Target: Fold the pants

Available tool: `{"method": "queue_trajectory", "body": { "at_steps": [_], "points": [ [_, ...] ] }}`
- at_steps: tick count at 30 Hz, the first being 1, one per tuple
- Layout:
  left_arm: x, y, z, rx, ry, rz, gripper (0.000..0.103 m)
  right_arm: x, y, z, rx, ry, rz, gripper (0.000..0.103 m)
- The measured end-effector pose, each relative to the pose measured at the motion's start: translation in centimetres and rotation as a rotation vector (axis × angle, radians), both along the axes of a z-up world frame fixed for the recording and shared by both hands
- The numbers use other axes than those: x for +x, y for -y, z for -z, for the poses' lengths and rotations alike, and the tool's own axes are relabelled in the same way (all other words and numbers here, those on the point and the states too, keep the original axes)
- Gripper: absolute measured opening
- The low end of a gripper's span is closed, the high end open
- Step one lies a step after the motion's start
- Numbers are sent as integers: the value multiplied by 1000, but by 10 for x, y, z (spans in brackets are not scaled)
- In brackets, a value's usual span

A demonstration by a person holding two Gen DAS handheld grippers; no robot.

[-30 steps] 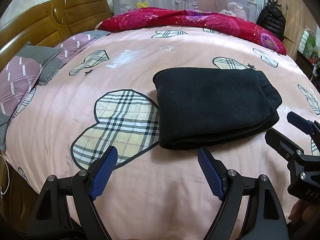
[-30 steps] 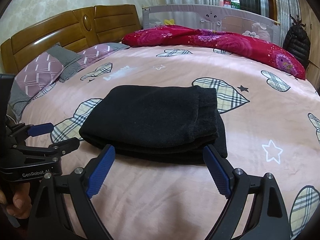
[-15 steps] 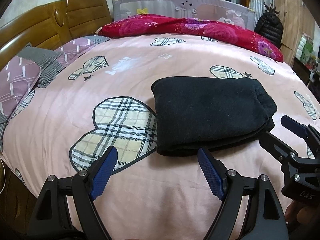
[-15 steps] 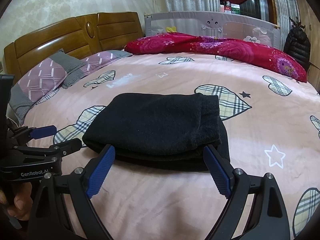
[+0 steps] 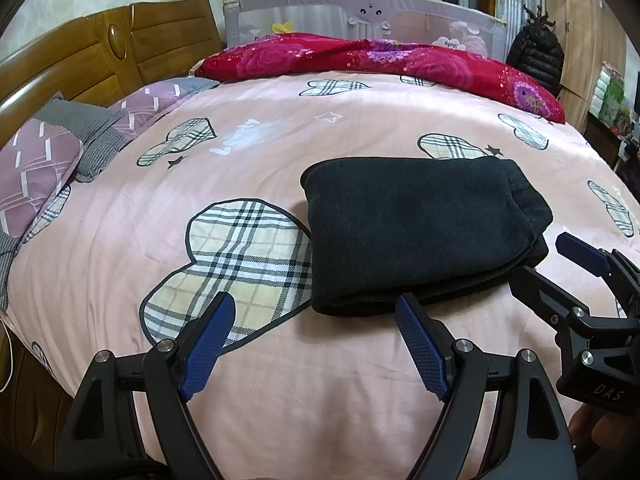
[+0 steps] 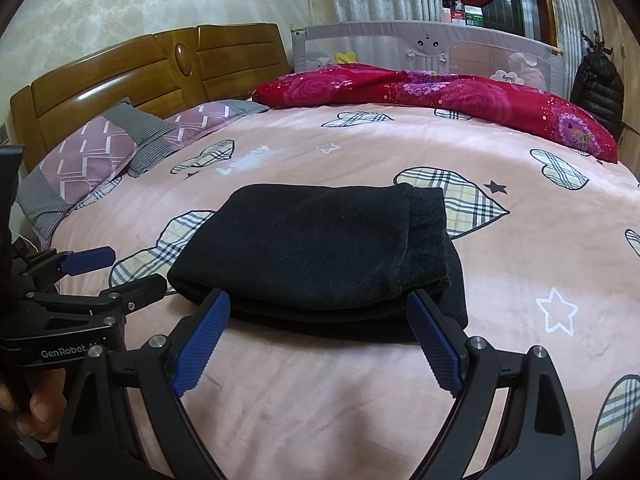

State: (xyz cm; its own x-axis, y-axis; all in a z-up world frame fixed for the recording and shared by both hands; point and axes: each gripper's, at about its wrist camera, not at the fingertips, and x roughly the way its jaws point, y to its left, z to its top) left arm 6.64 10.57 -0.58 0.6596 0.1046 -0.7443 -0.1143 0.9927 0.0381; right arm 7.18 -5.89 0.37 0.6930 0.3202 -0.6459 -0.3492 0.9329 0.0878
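Black fleecy pants folded into a thick rectangle on the pink plaid-heart bedspread, your left tool and right tool spread wide, empty

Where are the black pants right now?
The folded black pants lie on the pink bedspread near the foot edge, just ahead of the right hand-held gripper, overlapping a plaid heart on their left.

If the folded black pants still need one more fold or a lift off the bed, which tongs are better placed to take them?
Right, probably. The right tongs are open and straddle the near edge of the black pants. The left tongs, also open, sit off the pants' left corner, mostly over the pink bedspread.
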Motion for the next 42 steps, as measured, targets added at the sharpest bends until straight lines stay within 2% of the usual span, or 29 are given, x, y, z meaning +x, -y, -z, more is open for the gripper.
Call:
{"method": "queue_trajectory", "body": {
  "at_steps": [36,42],
  "points": [
    [2,3,1,9,9,4,83,-1,-4,-1,8,-1,-5,90],
    [0,0,-2,10,30,-16,83,0,-5,-2,12,0,-5,90]
  ]
}}
